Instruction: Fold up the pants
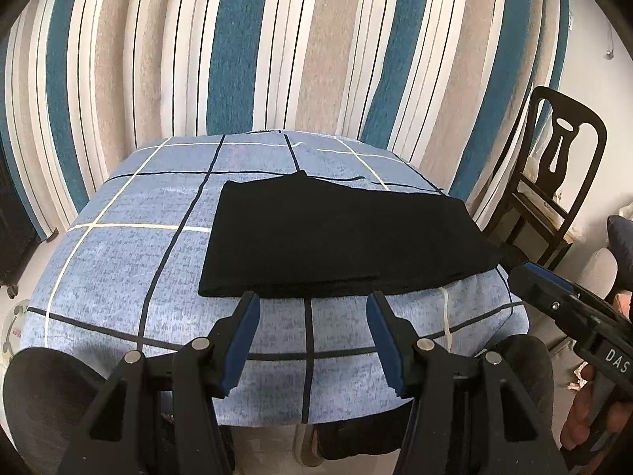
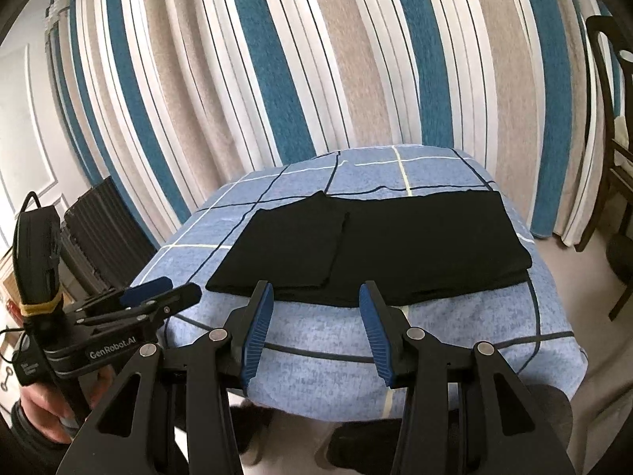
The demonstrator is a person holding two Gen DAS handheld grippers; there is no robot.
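A: What writing can you read on your tools?

B: On the side of your left gripper (image 2: 158,301), as the right wrist view shows it, white letters read "GenRobot.AI". On the body of your right gripper (image 1: 530,273), at the right edge of the left wrist view, you can make out "DAS"; the rest is cut off by the frame. A small tag below the left handle carries print too small to read.

A: How do your jaws stand?

B: Your left gripper (image 1: 312,304) has its blue pads parted about halfway, with nothing between them; they hang just short of the near edge of the pants (image 1: 340,237), not touching. Your right gripper (image 2: 316,293) is likewise part open and empty, its jaws somewhat narrower, with only bare cover showing in the gap.

A: And the pants?

B: The pants (image 2: 379,245) are black, folded into a flat, wide rectangle lying on the blue checked cover (image 2: 467,316) of the table, toward its far right part. A folded layer lies on top at the left end, its edge showing as a seam. Behind stands a striped curtain (image 1: 237,39); a dark chair (image 1: 554,182) stands to the right.
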